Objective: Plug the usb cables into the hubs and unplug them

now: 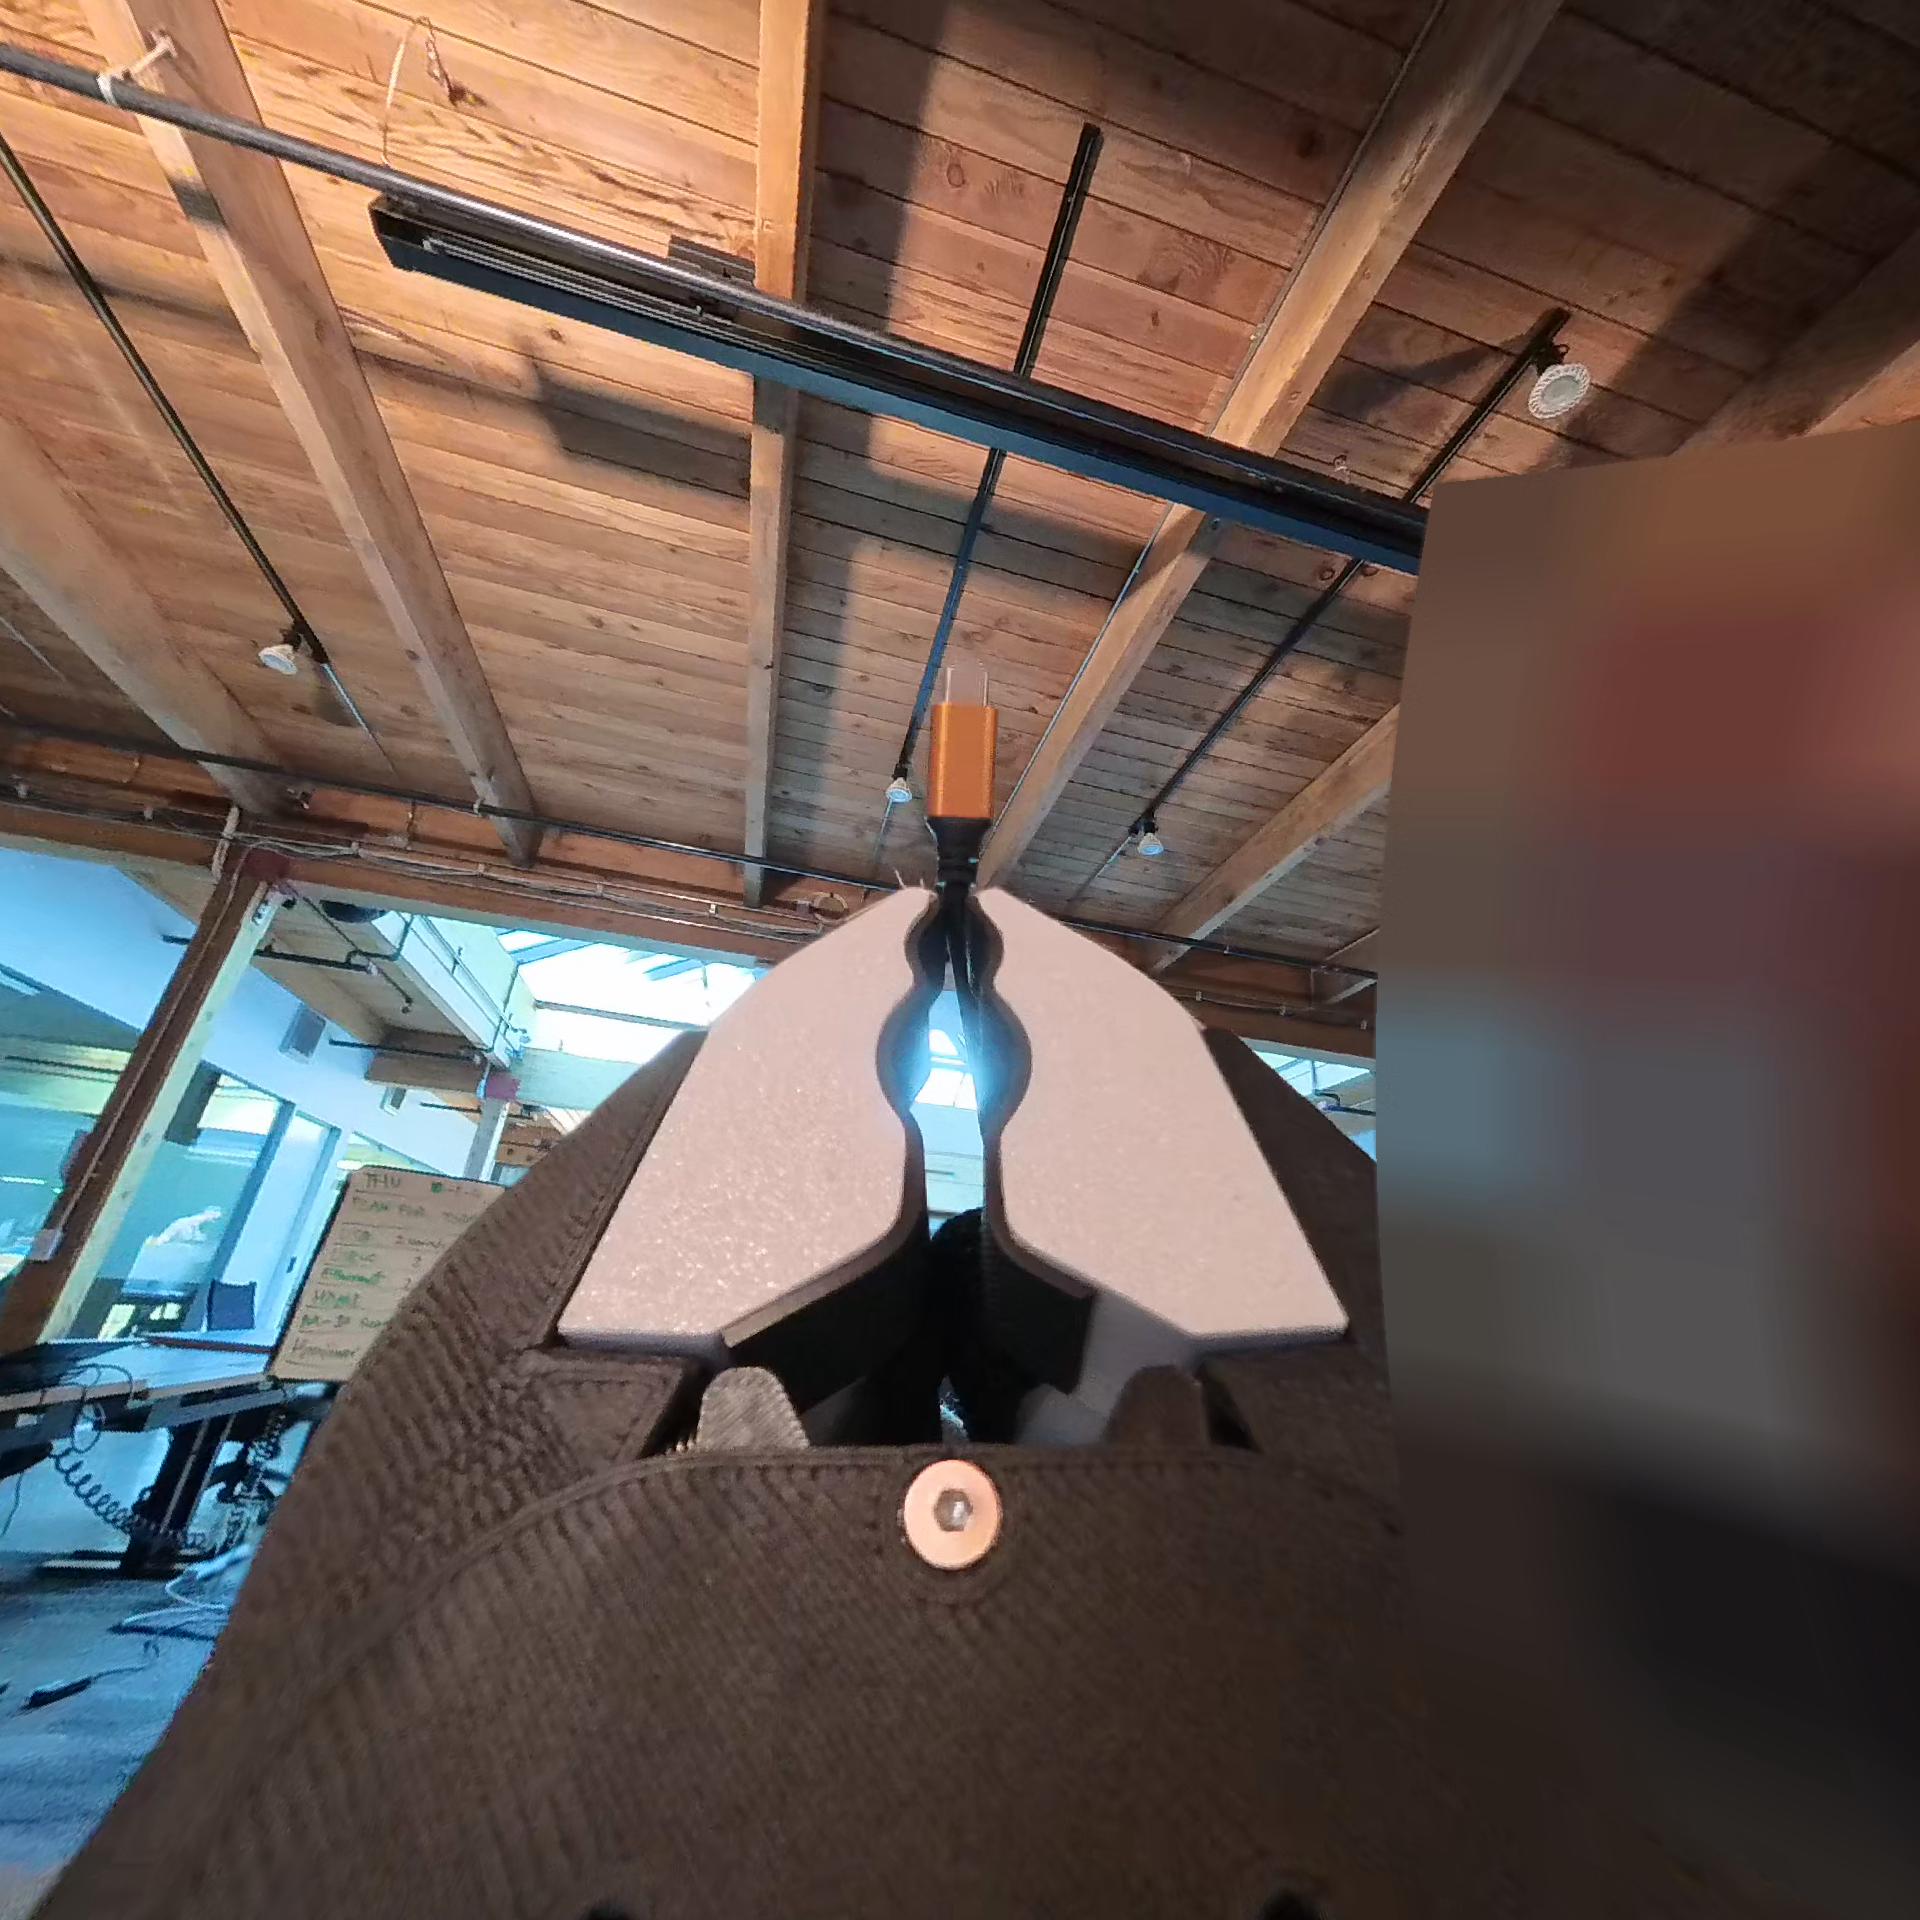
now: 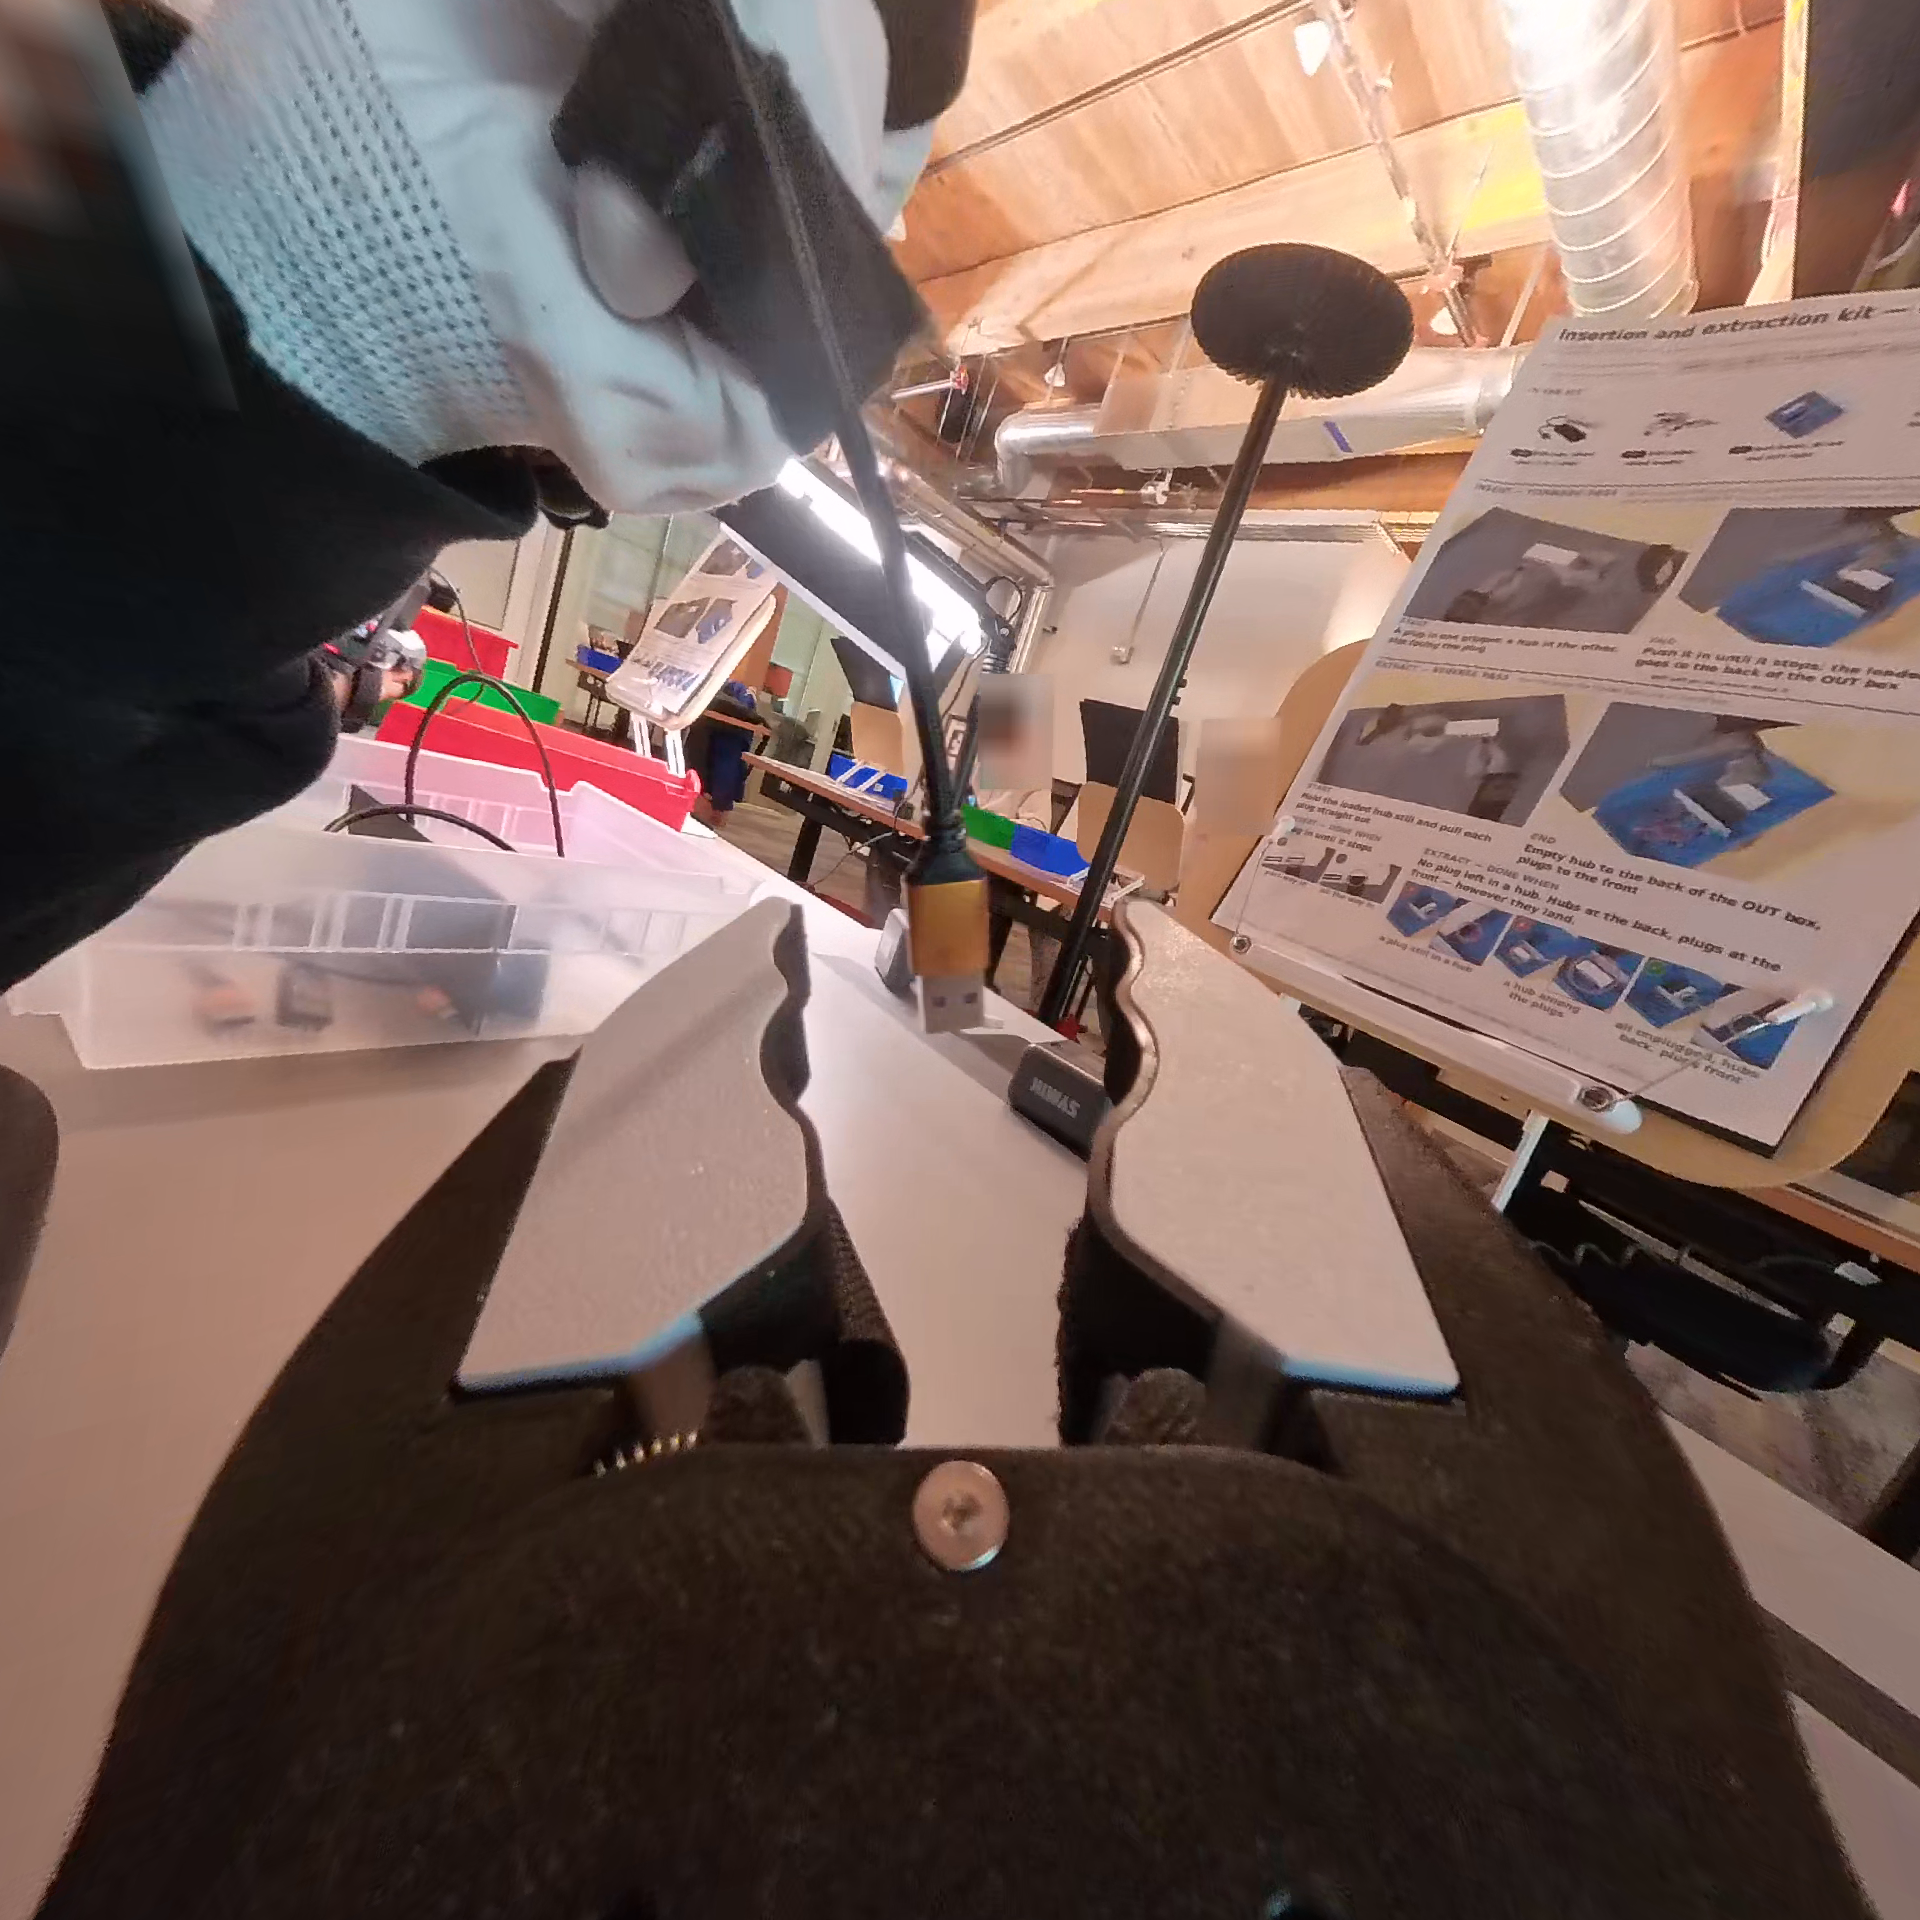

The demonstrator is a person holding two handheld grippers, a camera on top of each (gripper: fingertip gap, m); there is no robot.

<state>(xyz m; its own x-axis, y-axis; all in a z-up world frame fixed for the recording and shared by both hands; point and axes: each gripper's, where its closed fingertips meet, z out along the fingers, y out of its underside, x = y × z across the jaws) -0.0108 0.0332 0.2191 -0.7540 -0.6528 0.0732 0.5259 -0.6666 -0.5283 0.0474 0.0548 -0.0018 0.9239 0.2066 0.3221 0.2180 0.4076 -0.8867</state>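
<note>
My left gripper (image 1: 951, 902) points up at the ceiling and is shut on a black cable, with the cable's orange plug (image 1: 962, 756) standing just above the fingertips. In the right wrist view the cable (image 2: 914, 665) hangs down from a gloved hand (image 2: 416, 260) at the top left. Its gold USB plug (image 2: 943, 935) dangles between the fingertips of my right gripper (image 2: 958, 920), which is open and touches nothing. A small black block (image 2: 1055, 1101), possibly a hub, lies on the white table (image 2: 935, 1226) just beyond the right finger. A grey block (image 2: 891, 961) sits behind the plug.
A clear bin (image 2: 312, 935) with cables and plugs stands at the left, with red and green bins (image 2: 582, 758) behind it. A picture instruction board (image 2: 1610, 727) leans at the right. A thin black stand with a round disc top (image 2: 1299, 322) rises behind the table. Spacing between my two grippers at the tips: around 25 cm.
</note>
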